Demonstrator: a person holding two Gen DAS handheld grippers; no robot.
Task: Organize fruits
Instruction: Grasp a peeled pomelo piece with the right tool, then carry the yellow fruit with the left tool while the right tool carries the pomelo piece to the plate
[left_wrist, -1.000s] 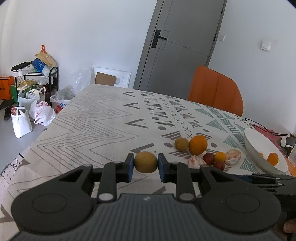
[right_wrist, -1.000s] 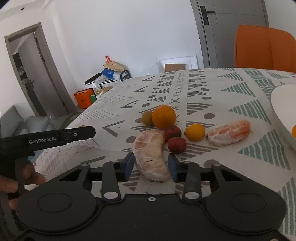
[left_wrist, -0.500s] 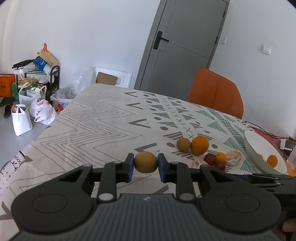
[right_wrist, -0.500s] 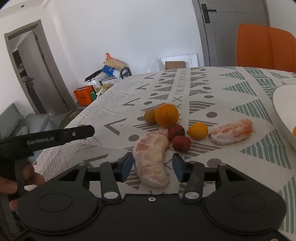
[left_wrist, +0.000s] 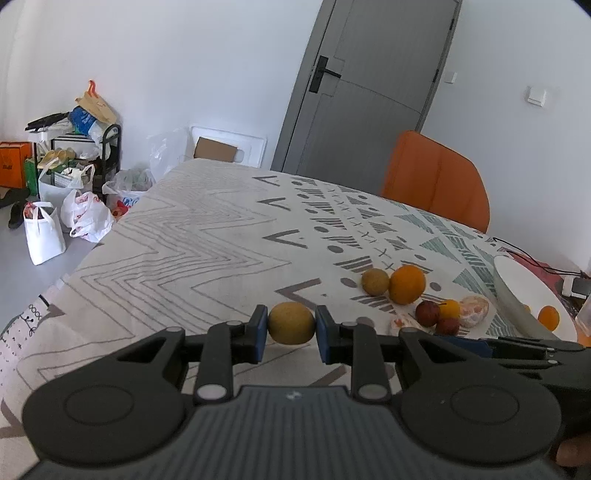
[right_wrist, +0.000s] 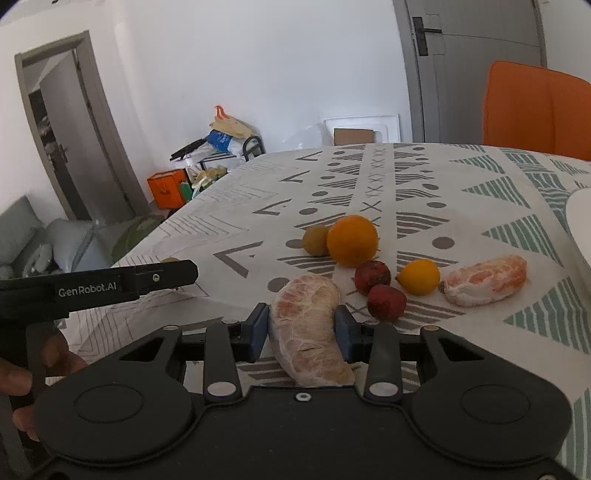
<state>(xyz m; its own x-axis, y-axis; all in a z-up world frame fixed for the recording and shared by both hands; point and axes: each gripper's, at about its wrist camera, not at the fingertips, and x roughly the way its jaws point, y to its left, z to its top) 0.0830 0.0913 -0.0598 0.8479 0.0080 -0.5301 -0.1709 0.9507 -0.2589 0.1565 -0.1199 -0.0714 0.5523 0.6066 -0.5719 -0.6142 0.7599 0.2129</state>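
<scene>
The left gripper (left_wrist: 291, 324) clamps a round yellow-brown fruit (left_wrist: 291, 322), left of the big orange (right_wrist: 352, 240). The right gripper (right_wrist: 301, 323), jaws just closing, pinches a peeled citrus piece (right_wrist: 309, 328) on the patterned tablecloth (right_wrist: 424, 192), just in front of that orange

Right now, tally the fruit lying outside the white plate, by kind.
brown-green round fruit: 2
large orange: 1
small yellow citrus: 1
red fruit: 2
peeled citrus piece: 2
Total: 8
</scene>
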